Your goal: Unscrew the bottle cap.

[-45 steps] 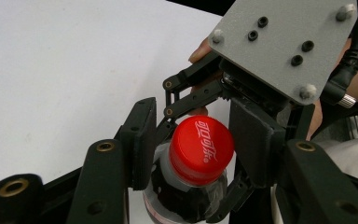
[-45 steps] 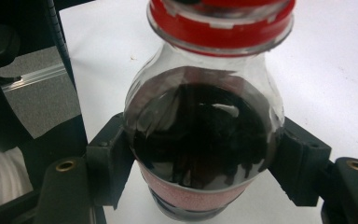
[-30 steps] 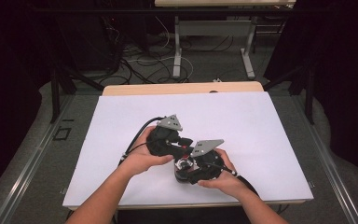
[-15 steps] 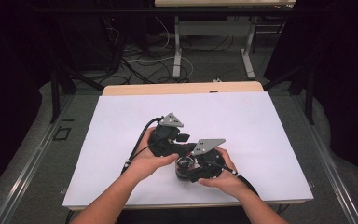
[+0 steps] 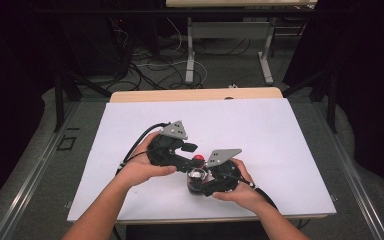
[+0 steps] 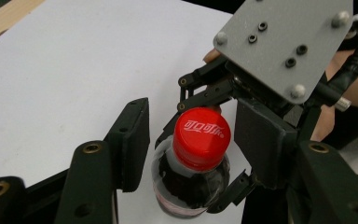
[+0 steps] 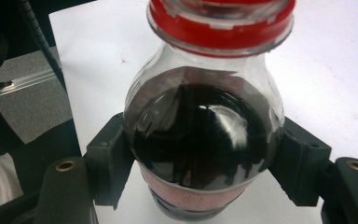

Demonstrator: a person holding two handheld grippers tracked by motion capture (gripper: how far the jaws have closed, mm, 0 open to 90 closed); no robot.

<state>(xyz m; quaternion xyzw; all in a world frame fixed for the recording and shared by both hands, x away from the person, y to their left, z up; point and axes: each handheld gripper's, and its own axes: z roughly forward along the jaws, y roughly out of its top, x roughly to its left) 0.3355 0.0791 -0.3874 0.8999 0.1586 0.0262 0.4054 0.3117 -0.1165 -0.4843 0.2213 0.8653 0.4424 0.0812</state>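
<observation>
Over the table, right tongs point(image 5: 198, 184) clamp the bottle point(image 5: 196, 181), left tongs point(image 5: 195, 159) straddling its cap point(image 5: 198, 159)

Bottle point(image 5: 196, 181) on table point(image 5: 280, 140) near front edge, btwn left gripper point(image 5: 192, 159) & right gripper point(image 5: 200, 186).

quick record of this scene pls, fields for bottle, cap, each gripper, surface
bottle: small clear bottle of dark drink, upright on the table
cap: red cap, on the bottle, white lettering on top
right gripper: right gripper shut on the bottle's body, a jaw on each side
left gripper: left gripper open, jaws either side of the cap, not touching it
surface: white table, wooden edge at the far side
</observation>
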